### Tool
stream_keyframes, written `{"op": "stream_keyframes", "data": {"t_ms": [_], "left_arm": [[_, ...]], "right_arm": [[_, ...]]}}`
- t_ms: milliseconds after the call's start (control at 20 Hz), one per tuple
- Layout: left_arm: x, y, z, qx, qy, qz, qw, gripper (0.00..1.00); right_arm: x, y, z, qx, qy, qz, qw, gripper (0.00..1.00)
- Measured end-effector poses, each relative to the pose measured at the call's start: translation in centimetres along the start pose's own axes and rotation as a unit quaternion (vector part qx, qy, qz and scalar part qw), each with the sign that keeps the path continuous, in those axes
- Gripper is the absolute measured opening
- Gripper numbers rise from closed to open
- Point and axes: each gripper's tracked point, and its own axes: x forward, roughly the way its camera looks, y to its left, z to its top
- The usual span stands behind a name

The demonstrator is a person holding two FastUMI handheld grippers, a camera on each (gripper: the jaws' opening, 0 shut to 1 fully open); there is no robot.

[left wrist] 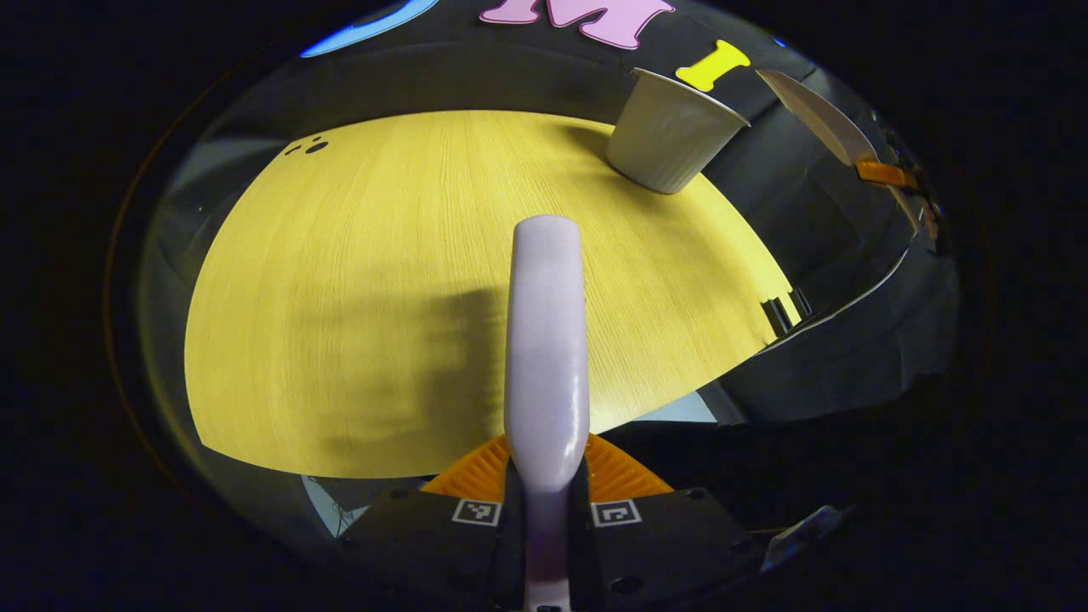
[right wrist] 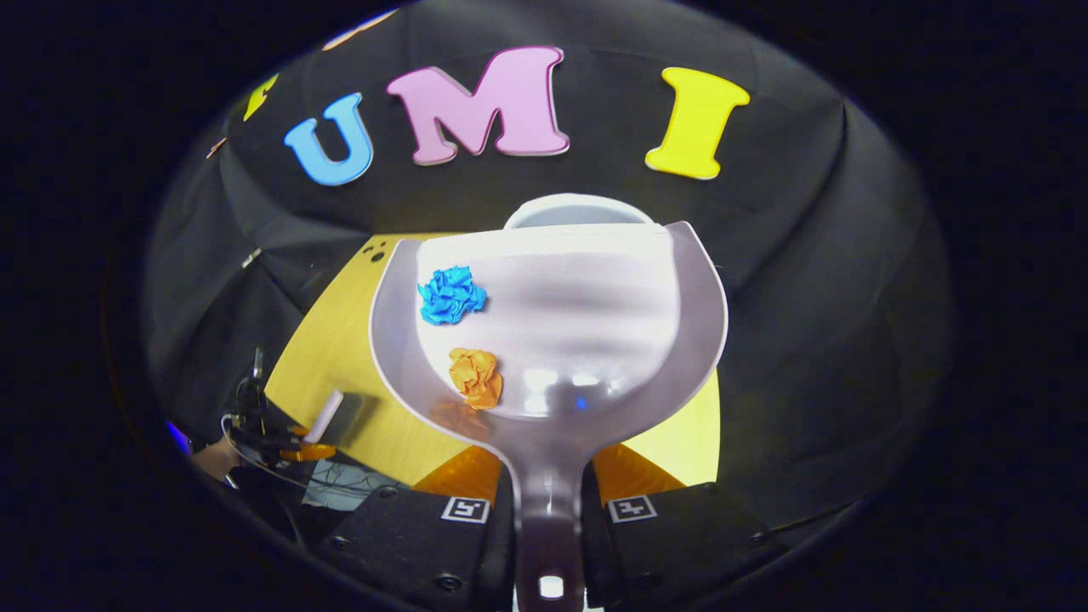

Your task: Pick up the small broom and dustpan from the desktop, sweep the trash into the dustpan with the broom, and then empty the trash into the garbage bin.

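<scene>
My left gripper (left wrist: pixel 546 501) is shut on the pale broom handle (left wrist: pixel 546 340), which points forward over the yellow table (left wrist: pixel 357 280). The white garbage bin (left wrist: pixel 667 136) stands at the table's far right edge. My right gripper (right wrist: pixel 548 501) is shut on the handle of the white dustpan (right wrist: pixel 586 314), held in the air. In the pan lie a crumpled blue paper ball (right wrist: pixel 450 295) and an orange one (right wrist: pixel 476 376). The bin's rim (right wrist: pixel 578 208) shows just beyond the pan's front lip. The dustpan (left wrist: pixel 816 115) also appears past the bin in the left gripper view.
Black cloth walls close in the table on the far and right sides. In the right gripper view, the other gripper (right wrist: pixel 280 433) holds the broom (right wrist: pixel 327 414) low at the left over the table (right wrist: pixel 340 340). Small dark holes (left wrist: pixel 310 147) mark the table's far left corner.
</scene>
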Motion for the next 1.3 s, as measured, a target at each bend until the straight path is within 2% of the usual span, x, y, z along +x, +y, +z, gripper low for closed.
{"op": "stream_keyframes", "data": {"t_ms": [50, 200, 350, 400, 450, 550, 750, 1000, 1300], "left_arm": [[-0.3, 0.2, 0.5, -0.004, -0.002, 0.001, 1.000, 0.24], [-0.9, 0.7, 2.0, -0.012, -0.013, 0.003, 1.000, 0.24], [-1.4, 2.0, 3.1, -0.025, -0.026, 0.014, 0.999, 0.24], [-1.3, 2.4, 3.3, -0.034, -0.030, 0.014, 0.999, 0.24], [-1.0, 2.8, 3.5, -0.048, -0.033, 0.015, 0.998, 0.24], [-0.3, 4.0, 3.8, -0.091, -0.034, 0.022, 0.995, 0.24], [-0.1, 4.7, 5.1, -0.161, -0.046, 0.003, 0.986, 0.22], [0.1, 6.5, 5.5, -0.137, -0.037, 0.033, 0.989, 0.24], [0.7, 6.4, 5.9, -0.145, -0.025, 0.023, 0.989, 0.24]], "right_arm": [[0.9, -1.5, 2.2, -0.007, -0.008, -0.010, 1.000, 0.31], [3.8, -4.0, 6.2, -0.015, -0.024, -0.034, 0.999, 0.35], [7.4, -7.1, 8.5, -0.055, -0.032, -0.085, 0.994, 0.35], [8.5, -8.1, 9.2, -0.069, -0.038, -0.105, 0.991, 0.31], [9.7, -8.8, 9.8, -0.079, -0.049, -0.122, 0.988, 0.35], [11.6, -10.0, 10.6, -0.098, -0.062, -0.153, 0.981, 0.35], [14.2, -9.9, 11.7, -0.083, -0.074, -0.165, 0.980, 0.35], [15.3, -11.6, 13.4, -0.123, -0.133, -0.229, 0.956, 0.35], [17.3, -12.3, 13.5, -0.193, -0.147, -0.279, 0.929, 0.35]]}}
